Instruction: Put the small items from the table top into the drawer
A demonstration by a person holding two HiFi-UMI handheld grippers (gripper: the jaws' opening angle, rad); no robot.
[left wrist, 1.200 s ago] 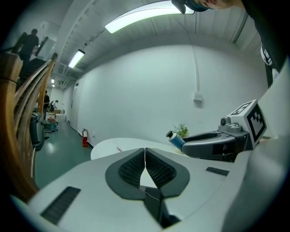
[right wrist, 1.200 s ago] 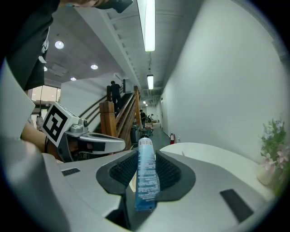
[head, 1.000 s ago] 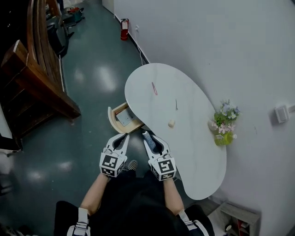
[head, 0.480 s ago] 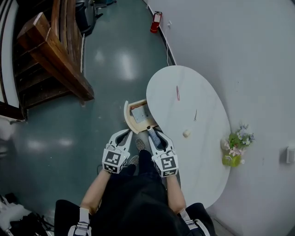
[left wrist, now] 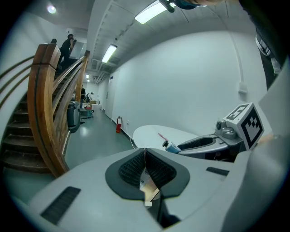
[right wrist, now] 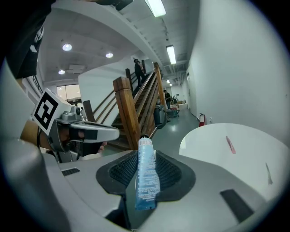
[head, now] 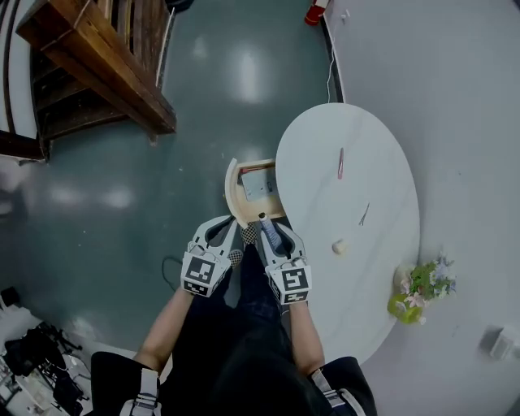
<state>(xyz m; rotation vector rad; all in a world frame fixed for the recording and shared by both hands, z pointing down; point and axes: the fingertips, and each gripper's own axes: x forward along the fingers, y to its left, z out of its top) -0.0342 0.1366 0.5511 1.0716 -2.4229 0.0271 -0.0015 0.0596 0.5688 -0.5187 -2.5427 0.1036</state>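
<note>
Both grippers had dropped toward the open drawer [head: 232, 192] beside the table [head: 382, 276]. Right gripper [head: 274, 230] clamped a blue tube [right wrist: 146, 174] just short of it; left gripper [head: 223, 232] closed, empty. Pink pen [head: 340, 162] and cream lump [head: 339, 246] lay on top.

- We take this for a hallway in a commercial building: glossy grey-green floor [head: 203, 97], ceiling strip lights [left wrist: 151, 12].
- We see a wooden staircase [head: 97, 65] and a fire extinguisher [left wrist: 118, 123] by the wall.
</note>
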